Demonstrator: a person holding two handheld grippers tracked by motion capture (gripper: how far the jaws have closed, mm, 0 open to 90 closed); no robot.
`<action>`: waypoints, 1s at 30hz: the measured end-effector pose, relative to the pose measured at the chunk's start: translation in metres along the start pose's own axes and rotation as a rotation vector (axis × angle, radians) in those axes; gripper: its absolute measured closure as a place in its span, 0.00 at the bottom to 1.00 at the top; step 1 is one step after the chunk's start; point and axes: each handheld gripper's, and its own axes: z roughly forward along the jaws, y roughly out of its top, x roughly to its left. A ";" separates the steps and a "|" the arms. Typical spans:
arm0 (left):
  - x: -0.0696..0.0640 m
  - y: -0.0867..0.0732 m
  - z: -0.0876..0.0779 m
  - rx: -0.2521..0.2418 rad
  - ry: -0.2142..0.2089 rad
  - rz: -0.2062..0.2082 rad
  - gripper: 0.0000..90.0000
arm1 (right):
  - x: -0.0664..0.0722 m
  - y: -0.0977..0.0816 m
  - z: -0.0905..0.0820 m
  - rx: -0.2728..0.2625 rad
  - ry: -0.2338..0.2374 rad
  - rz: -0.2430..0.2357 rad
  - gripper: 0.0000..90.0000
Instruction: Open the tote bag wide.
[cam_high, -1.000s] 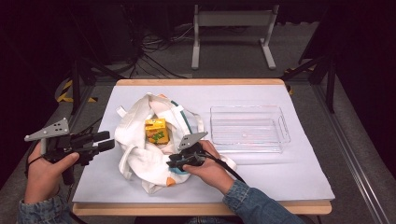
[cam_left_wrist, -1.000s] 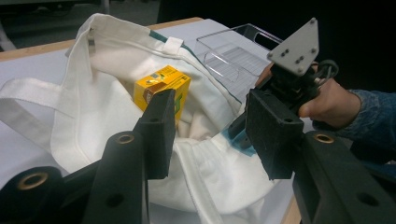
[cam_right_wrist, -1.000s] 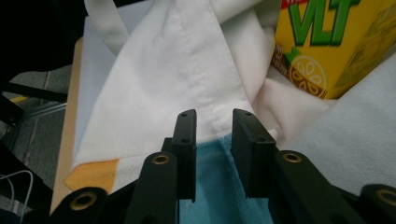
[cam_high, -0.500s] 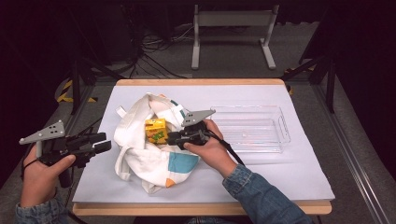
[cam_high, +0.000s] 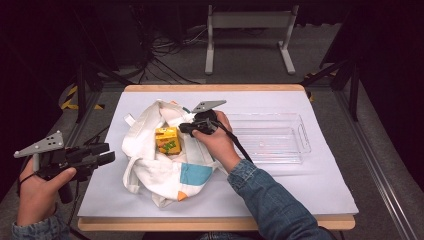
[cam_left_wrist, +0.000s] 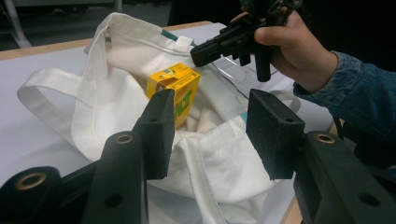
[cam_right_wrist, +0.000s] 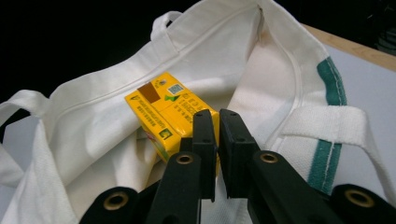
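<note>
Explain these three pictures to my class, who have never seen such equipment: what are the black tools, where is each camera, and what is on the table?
A person holds hand-operated black tongs in each hand. One camera looks down from above; the other two ride on the tongs, looking along their jaws. On the white-covered table lie a white cloth tote bag with a small yellow drink carton standing in its open mouth, and an empty clear plastic tray. The left tongs wait half open beside the bag, holding nothing. The right tongs have just been closing and are nearly shut, with nothing between them, just beside the carton.
</note>
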 end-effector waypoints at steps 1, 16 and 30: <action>0.000 0.000 0.000 -0.003 -0.001 -0.001 0.59 | -0.001 -0.001 0.002 0.004 -0.001 0.012 0.96; 0.001 0.001 -0.001 -0.006 -0.006 -0.002 0.59 | -0.029 -0.021 0.046 0.184 -0.167 0.133 0.99; 0.002 0.002 -0.001 -0.013 -0.005 -0.002 0.57 | -0.035 -0.026 0.047 0.190 -0.168 0.155 0.93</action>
